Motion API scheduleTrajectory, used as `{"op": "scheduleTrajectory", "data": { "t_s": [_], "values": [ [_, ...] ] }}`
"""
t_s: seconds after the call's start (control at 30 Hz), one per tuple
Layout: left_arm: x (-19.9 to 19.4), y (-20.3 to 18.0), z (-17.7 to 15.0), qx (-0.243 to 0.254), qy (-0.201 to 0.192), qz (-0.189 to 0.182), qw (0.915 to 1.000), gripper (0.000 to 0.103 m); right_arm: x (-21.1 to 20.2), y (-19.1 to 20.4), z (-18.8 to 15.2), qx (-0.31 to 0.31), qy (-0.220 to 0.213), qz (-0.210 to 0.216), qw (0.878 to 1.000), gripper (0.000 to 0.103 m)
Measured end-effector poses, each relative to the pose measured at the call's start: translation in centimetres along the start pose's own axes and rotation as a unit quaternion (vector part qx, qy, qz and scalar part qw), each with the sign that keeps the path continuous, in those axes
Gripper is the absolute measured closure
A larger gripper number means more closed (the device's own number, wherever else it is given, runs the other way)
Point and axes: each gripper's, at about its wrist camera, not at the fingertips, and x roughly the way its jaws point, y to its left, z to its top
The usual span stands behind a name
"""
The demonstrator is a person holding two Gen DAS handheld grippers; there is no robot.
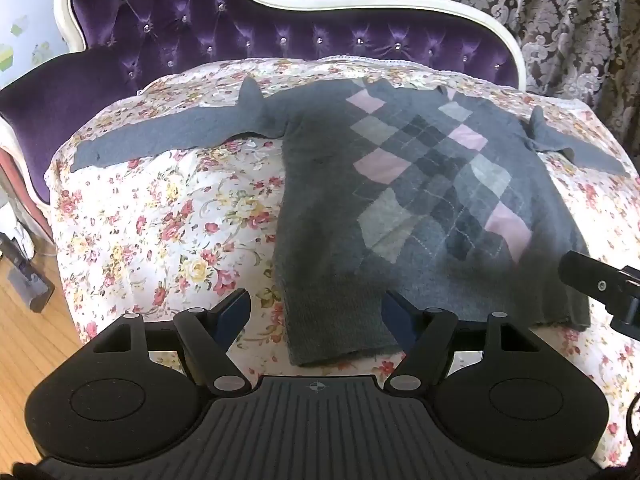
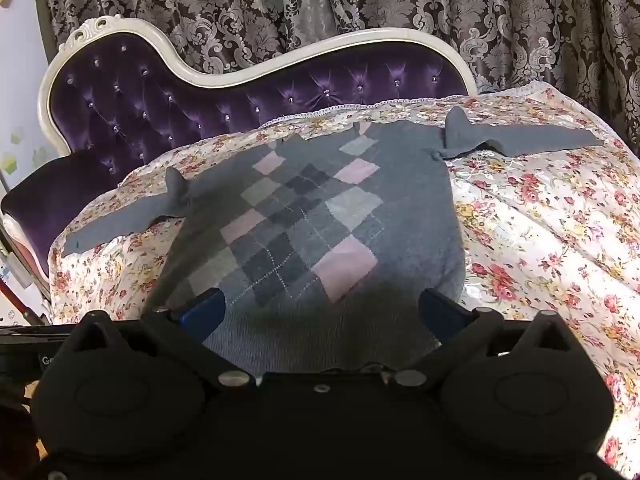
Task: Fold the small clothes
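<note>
On floral cover (image 1: 160, 216): grey sweater (image 1: 400, 208) flat, sleeves out at 9 and 3 o'clock.
Left gripper (image 1: 316, 312) and right gripper (image 2: 320, 308) spread wide over hem, pinching nothing.

Floral quilt (image 1: 160, 220) spread over seat. Purple tufted sofa back (image 1: 280, 36), cream frame. Damask curtain (image 2: 360, 4) behind. Wood floor (image 1: 24, 320) at left.
</note>
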Motion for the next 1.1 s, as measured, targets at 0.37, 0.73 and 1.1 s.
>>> {"op": "scheduleTrajectory", "data": {
  "t_s": [0.37, 0.73, 1.1],
  "values": [
    [0.5, 0.4, 0.2, -0.002, 0.002, -0.001, 1.0, 0.032, 0.3, 0.1, 0.1, 0.002, 0.009, -0.002, 1.0, 0.001],
    [1.3, -0.1, 0.1, 0.001, 0.016, 0.001, 0.9999, 0.032, 1.0, -0.7, -0.2, 0.014, 0.025, -0.01, 1.0, 0.001],
    [1.7, 0.0, 0.2, 0.001, 0.002, 0.001, 1.0, 0.032, 1.5, -1.4, -0.3, 0.024, 0.036, -0.016, 0.999, 0.001]
  ]
}}
